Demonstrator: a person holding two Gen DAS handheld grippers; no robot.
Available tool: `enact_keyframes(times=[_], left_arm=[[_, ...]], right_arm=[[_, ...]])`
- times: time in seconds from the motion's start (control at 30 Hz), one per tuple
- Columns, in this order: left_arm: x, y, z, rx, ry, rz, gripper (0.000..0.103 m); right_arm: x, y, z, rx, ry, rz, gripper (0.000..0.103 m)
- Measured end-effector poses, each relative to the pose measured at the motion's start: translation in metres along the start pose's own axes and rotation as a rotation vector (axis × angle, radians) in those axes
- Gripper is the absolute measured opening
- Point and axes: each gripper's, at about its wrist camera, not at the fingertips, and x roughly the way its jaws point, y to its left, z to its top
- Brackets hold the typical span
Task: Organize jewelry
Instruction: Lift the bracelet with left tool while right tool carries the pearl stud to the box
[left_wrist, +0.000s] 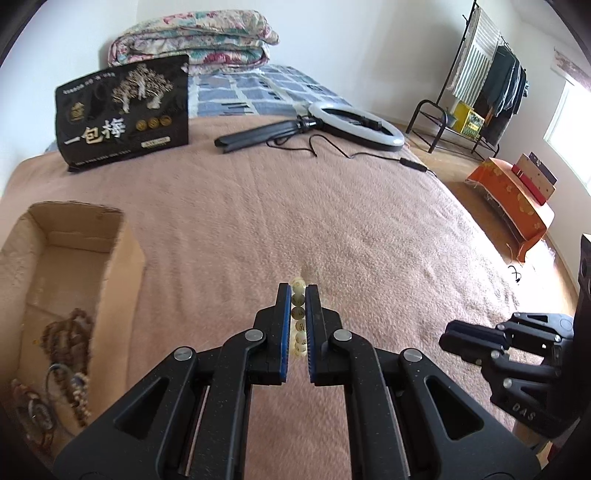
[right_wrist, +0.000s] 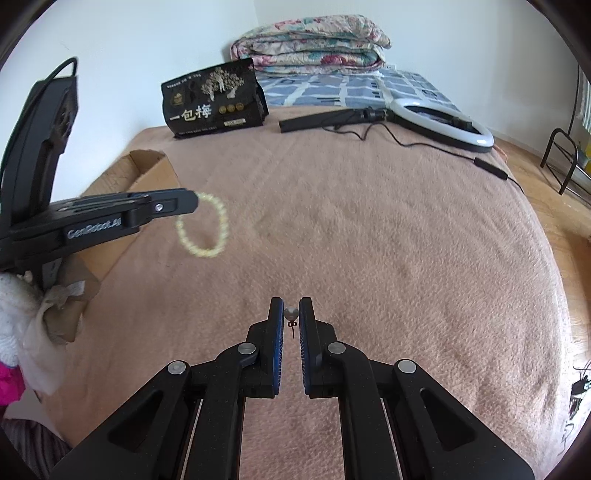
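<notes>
My left gripper (left_wrist: 298, 291) is shut on a pale yellow bead bracelet (left_wrist: 298, 314), whose beads run down between the blue pads. From the right wrist view that bracelet (right_wrist: 202, 230) hangs as a blurred loop off the left gripper (right_wrist: 195, 201), above the pink blanket and beside the cardboard box (right_wrist: 147, 173). My right gripper (right_wrist: 291, 308) is shut on a small pearl stud earring (right_wrist: 291, 314), its pin pointing down between the pads. The open box (left_wrist: 122, 243) lies at the left and holds several brown bead strings (left_wrist: 70, 339).
A black snack bag (left_wrist: 123, 110) stands at the blanket's far edge, with a ring light (left_wrist: 354, 125) and its cable beside it. A folded quilt (left_wrist: 192, 37) lies behind. The bed edge drops to a wooden floor on the right, by a clothes rack (left_wrist: 484, 74).
</notes>
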Motion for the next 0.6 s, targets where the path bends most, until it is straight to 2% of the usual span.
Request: enact_keyframes(times=[0.6], left_arm=[[-0.091,0.034,-0.012,-0.028,-0.103,0.033,0.005]], right_arm=[[-0.041,0.040,0.031,-0.062,-0.087,0.019,0.007]])
